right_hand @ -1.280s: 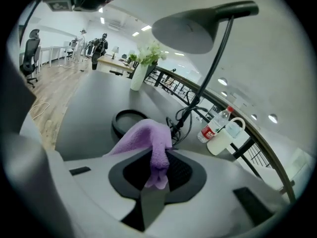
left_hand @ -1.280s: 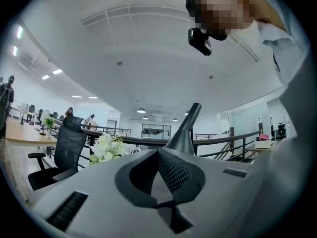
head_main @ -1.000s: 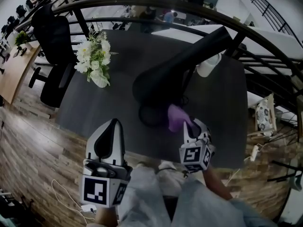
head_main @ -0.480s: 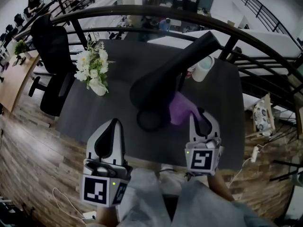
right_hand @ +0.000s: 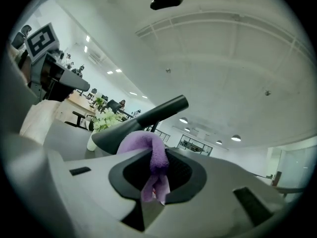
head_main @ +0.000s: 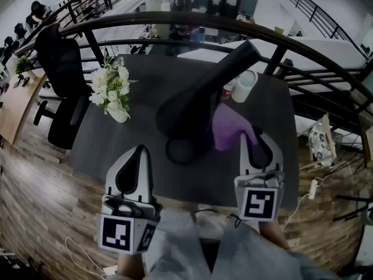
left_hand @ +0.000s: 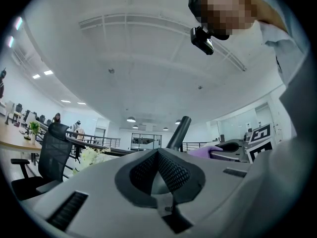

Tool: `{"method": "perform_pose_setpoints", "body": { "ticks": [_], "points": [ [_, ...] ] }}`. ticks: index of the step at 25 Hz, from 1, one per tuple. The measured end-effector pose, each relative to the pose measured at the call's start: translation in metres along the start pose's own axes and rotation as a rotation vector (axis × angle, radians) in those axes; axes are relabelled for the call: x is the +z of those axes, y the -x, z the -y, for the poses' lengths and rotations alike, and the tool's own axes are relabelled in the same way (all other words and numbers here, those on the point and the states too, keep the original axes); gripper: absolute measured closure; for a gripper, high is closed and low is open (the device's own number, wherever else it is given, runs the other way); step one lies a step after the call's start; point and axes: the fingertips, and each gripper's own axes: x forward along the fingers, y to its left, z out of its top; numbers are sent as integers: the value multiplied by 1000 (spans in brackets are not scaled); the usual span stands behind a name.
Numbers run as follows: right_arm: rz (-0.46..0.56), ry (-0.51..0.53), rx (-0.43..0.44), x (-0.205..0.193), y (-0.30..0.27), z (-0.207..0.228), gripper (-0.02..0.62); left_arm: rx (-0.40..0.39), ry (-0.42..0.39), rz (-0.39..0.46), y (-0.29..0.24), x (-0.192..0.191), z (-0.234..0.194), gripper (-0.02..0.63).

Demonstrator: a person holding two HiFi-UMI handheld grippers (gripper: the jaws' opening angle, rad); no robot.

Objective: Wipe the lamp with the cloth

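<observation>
A black lamp point(head_main: 201, 92) with a long conical shade stands on the dark table point(head_main: 116, 139), its round base point(head_main: 182, 150) near the front. A purple cloth point(head_main: 228, 128) hangs by the shade's right side, pinched in my right gripper point(head_main: 256, 136), which is shut on it. In the right gripper view the cloth point(right_hand: 151, 162) sits between the jaws, the lamp shade point(right_hand: 143, 120) just beyond. My left gripper point(head_main: 135, 156) hovers at the table's front edge, left of the lamp base, shut and empty. The left gripper view shows the lamp arm point(left_hand: 178, 133) and cloth point(left_hand: 205, 151) far off.
A white vase of flowers point(head_main: 113, 89) stands at the table's left. A white cup point(head_main: 245, 85) and a small can point(head_main: 228, 89) sit behind the lamp. A black railing point(head_main: 175, 22) arcs beyond the table. An office chair point(head_main: 58, 74) stands at the left.
My right gripper has moved right and forward with the cloth, which now lies higher against the shade's right side. The left gripper has stayed where it was.
</observation>
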Motion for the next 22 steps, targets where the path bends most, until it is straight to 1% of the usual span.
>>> {"method": "perform_pose_setpoints", "body": {
  "ticks": [3,7,12,22],
  "points": [
    [20,-18,-18,7,4,8,538,-1,4,-2,0,1,2,600],
    [22,-36,-36,7,5,12,538,-16,3,23,-2,5,4,600],
    [18,-23,-46,8,8,15,538,-10,-3,3,2,2,3,598],
    [19,-29,-55,10,6,12,538,-15,-2,32,7,9,-1,600]
  ]
}}
